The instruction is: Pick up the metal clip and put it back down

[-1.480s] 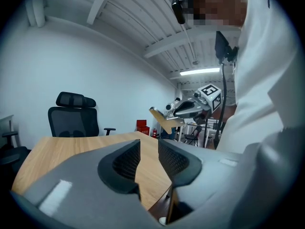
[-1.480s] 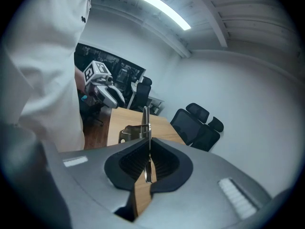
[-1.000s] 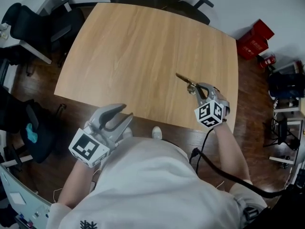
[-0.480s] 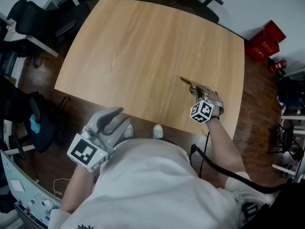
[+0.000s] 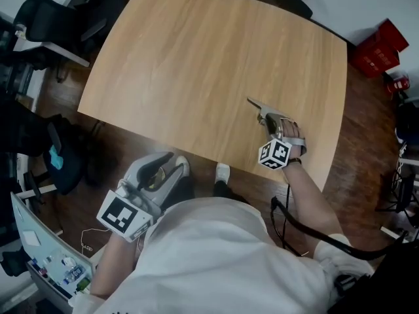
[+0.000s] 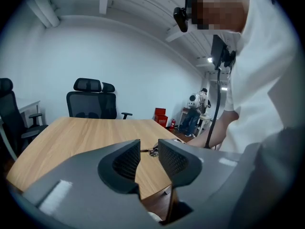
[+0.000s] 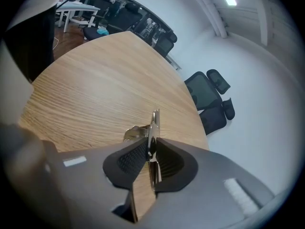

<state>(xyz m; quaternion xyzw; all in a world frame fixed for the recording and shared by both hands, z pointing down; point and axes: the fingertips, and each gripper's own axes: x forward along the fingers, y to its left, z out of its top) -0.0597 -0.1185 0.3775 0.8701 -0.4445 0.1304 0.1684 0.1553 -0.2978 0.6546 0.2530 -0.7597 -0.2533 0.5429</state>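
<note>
The metal clip (image 5: 260, 110) is a thin silver piece low over the wooden table (image 5: 196, 57), near its front right edge. In the right gripper view the clip (image 7: 153, 120) stands on edge between the pads and sticks out ahead of them. My right gripper (image 5: 272, 121) still pinches it, and its jaws are opening. My left gripper (image 5: 160, 173) hangs off the table's near edge by my body, jaws apart with nothing between them. The left gripper view shows the left gripper (image 6: 148, 157) and, small and far off, the clip (image 6: 152, 152).
Black office chairs (image 5: 46, 21) stand at the left of the table, another chair (image 6: 91, 99) at its far side. A red box (image 5: 380, 41) sits on the floor at the right. A black cable (image 5: 308, 231) trails from my right arm.
My right gripper with the clip has drawn in a little and sits lower over the table. The left gripper stays off the near edge. The head view has shifted slightly.
</note>
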